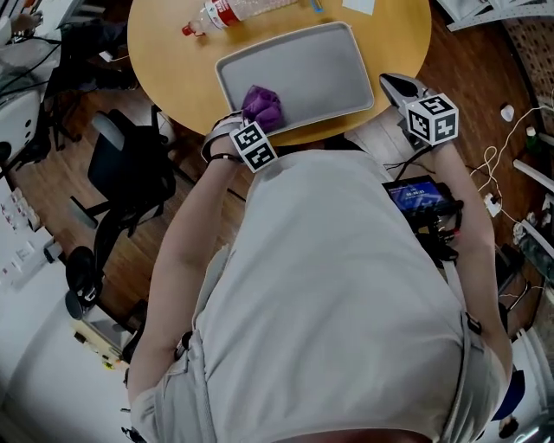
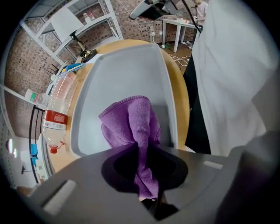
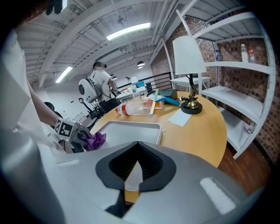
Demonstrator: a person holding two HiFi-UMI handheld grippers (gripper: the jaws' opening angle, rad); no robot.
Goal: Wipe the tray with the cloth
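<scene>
- The left gripper (image 2: 146, 183) points down, jaws pinched tight on the purple cloth (image 2: 131, 122), which is bunched at the tray's (image 2: 122, 65) near left corner.
- The tray's long side runs across the person, so its bare grey stretch lies rightward and away from that gripper.
- The right gripper (image 3: 133, 175) hangs beside the tray's right end, jaws seemingly together, nothing in them.

1 tray (image 1: 320, 69), 1 cloth (image 1: 262, 105), 1 bottle (image 1: 227, 14)
</scene>
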